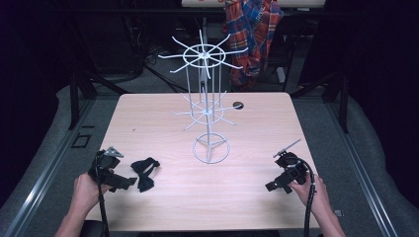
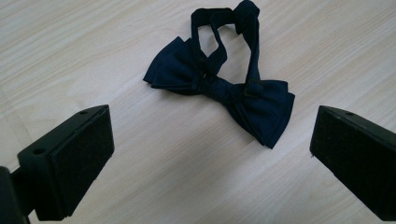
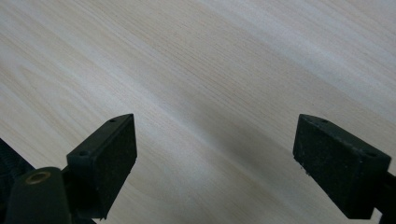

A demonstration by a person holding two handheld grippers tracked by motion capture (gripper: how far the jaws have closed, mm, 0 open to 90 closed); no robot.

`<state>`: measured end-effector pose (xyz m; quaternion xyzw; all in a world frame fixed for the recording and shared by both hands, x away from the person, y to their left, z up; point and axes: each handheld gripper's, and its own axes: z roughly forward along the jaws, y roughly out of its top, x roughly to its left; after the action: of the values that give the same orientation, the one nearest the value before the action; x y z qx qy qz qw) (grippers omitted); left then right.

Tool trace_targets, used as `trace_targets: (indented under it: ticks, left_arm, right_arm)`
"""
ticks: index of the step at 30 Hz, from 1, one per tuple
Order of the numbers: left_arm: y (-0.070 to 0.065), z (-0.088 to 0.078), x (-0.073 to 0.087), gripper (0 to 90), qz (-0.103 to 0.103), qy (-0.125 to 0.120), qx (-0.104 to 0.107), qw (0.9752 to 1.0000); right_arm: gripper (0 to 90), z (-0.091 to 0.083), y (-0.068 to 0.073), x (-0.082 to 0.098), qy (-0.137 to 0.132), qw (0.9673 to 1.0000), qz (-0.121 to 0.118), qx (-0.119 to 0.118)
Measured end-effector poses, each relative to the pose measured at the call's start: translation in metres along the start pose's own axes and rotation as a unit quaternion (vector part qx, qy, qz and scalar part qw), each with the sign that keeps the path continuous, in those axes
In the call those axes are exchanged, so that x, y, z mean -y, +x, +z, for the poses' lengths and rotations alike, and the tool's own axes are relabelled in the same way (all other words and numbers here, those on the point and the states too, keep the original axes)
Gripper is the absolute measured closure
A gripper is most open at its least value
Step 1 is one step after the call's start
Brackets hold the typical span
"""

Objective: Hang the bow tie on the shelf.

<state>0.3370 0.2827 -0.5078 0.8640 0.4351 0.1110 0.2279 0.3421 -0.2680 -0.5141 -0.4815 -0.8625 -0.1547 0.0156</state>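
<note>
We hold the left gripper low over the pale wooden table, its 2 jaws spread wide with nothing between them. The dark bow tie lies flat on the wood just ahead of those jaws, apart from both pads, its strap looped beyond the bow on the side away from the gripper. In the high view the bow tie sits just beside the left gripper, between it and the ring base of the white wire rack, which stands upright farther out. Our right gripper is also wide open over bare wood, well apart from the bow tie, with the right gripper pointing inward.
</note>
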Motion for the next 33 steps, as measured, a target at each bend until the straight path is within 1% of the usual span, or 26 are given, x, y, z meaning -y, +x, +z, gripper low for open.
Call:
trace_targets:
  ticks: [1, 2, 3, 4, 5, 6, 7, 8, 10, 14, 15, 16, 17, 18, 19, 21, 22, 24, 25, 26, 27, 28, 29, 30, 32, 33]
  left_arm:
    - [-0.001, 0.0, -0.001, 0.0, 0.001, 0.002, 0.0, 1.0]
    - [-0.001, 0.001, -0.002, 0.0, 0.003, 0.002, 0.001, 1.0]
    - [-0.002, 0.002, -0.003, 0.0, 0.004, 0.003, 0.002, 1.0]
    - [-0.003, 0.003, -0.004, 0.0, 0.006, 0.002, 0.002, 1.0]
    - [-0.004, 0.004, -0.005, 0.0, 0.007, 0.002, 0.003, 1.0]
    - [-0.006, 0.005, -0.006, 0.0, 0.009, 0.002, 0.004, 0.9999]
    - [-0.007, 0.006, -0.008, 0.0, 0.013, 0.004, 0.006, 0.9999]
    - [-0.007, 0.006, -0.008, 0.0, 0.013, 0.004, 0.006, 0.9999]
    - [-0.012, 0.009, -0.011, 0.0, 0.02, 0.007, 0.009, 0.9997]
    - [-0.016, 0.014, -0.016, 0.0, 0.029, 0.011, 0.01, 0.9995]
    - [-0.017, 0.016, -0.018, 0.0, 0.036, 0.015, 0.011, 0.9992]
    - [-0.018, 0.018, -0.019, 0.0, 0.038, 0.016, 0.011, 0.9991]
    - [-0.018, 0.019, -0.02, 0.0, 0.041, 0.02, 0.011, 0.9989]
    - [-0.018, 0.019, -0.02, 0.0, 0.041, 0.02, 0.011, 0.9989]
    - [-0.019, 0.021, -0.022, 0.0, 0.044, 0.02, 0.01, 0.9988]
    - [-0.02, 0.024, -0.024, 0.4, 0.044, 0.025, 0.01, 0.9987]
    - [-0.02, 0.024, -0.024, 3.1, 0.044, 0.025, 0.01, 0.9987]
    - [-0.021, 0.028, -0.026, 12.4, 0.047, 0.029, 0.009, 0.9984]
    - [-0.022, 0.031, -0.029, 16.2, 0.047, 0.032, 0.011, 0.9983]
    - [-0.023, 0.031, -0.031, 17.6, 0.046, 0.032, 0.012, 0.9984]
    - [-0.023, 0.032, -0.032, 22.3, 0.048, 0.031, 0.011, 0.9983]
    - [-0.023, 0.033, -0.033, 28.5, 0.046, 0.029, 0.011, 0.9984]
    - [-0.023, 0.034, -0.034, 32.0, 0.045, 0.031, 0.012, 0.9984]
    - [-0.024, 0.036, -0.034, 35.0, 0.044, 0.033, 0.012, 0.9984]
    - [-0.025, 0.037, -0.034, 42.4, 0.049, 0.037, 0.014, 0.998]
    - [-0.025, 0.04, -0.035, 47.0, 0.05, 0.044, 0.02, 0.9976]
  right_arm:
    - [13.2, -0.001, -0.001, 0.0, 0.003, 1.0, -0.003, 0.001]
    - [13.2, 0.0, 0.001, 0.001, -0.008, 0.9999, 0.008, 0.006]
    - [13.2, 0.0, 0.002, 0.001, -0.011, 0.9999, 0.011, -0.002]
    - [13.2, -0.001, 0.0, 0.0, 0.0, 1.0, 0.0, -0.006]
    - [13.2, 0.0, 0.001, 0.0, -0.005, 1.0, 0.004, -0.006]
    - [13.2, 0.0, 0.0, 0.0, 0.0, 1.0, -0.001, -0.004]
    - [13.2, 0.001, 0.002, 0.0, -0.008, 0.9999, 0.007, -0.008]
    - [13.2, 0.001, 0.002, 0.0, -0.008, 0.9999, 0.007, -0.008]
    - [13.2, 0.0, 0.001, 0.0, -0.001, 1.0, -0.001, -0.004]
    - [13.2, 0.0, 0.001, -0.001, 0.001, 1.0, -0.002, -0.005]
    - [13.2, 0.001, 0.003, 0.0, -0.009, 0.9999, 0.007, 0.002]
    - [13.2, 0.0, 0.002, 0.0, -0.003, 1.0, 0.001, -0.008]
    - [13.2, 0.0, 0.002, 0.0, -0.002, 1.0, 0.0, -0.007]
    - [13.2, 0.001, 0.003, 0.0, -0.008, 0.9999, 0.007, 0.004]
    - [13.2, 0.0, 0.001, -0.001, 0.002, 1.0, -0.003, -0.002]
    - [13.3, 0.0, 0.001, -0.001, 0.003, 1.0, -0.002, -0.002]
    - [13.3, 0.0, 0.001, -0.001, 0.001, 1.0, 0.001, -0.002]
    - [13.3, -0.001, 0.001, -0.001, 0.002, 1.0, 0.0, -0.004]
    - [13.3, 0.0, 0.002, 0.0, -0.004, 1.0, 0.003, -0.002]
    - [13.3, 0.001, 0.002, 0.0, -0.012, 0.9998, 0.012, -0.011]
    - [13.3, -0.001, 0.0, 0.0, 0.001, 1.0, 0.003, -0.006]
    - [13.3, -0.001, 0.001, 0.001, -0.001, 1.0, 0.006, -0.002]
    - [13.3, 0.0, 0.001, 0.002, -0.008, 0.9998, 0.011, -0.011]
    - [13.3, -0.001, 0.002, 0.002, -0.008, 0.9999, 0.01, -0.009]
    - [13.3, -0.001, 0.002, 0.002, -0.007, 0.9999, 0.01, -0.007]
    - [13.3, -0.001, 0.001, 0.001, 0.003, 1.0, 0.002, -0.004]
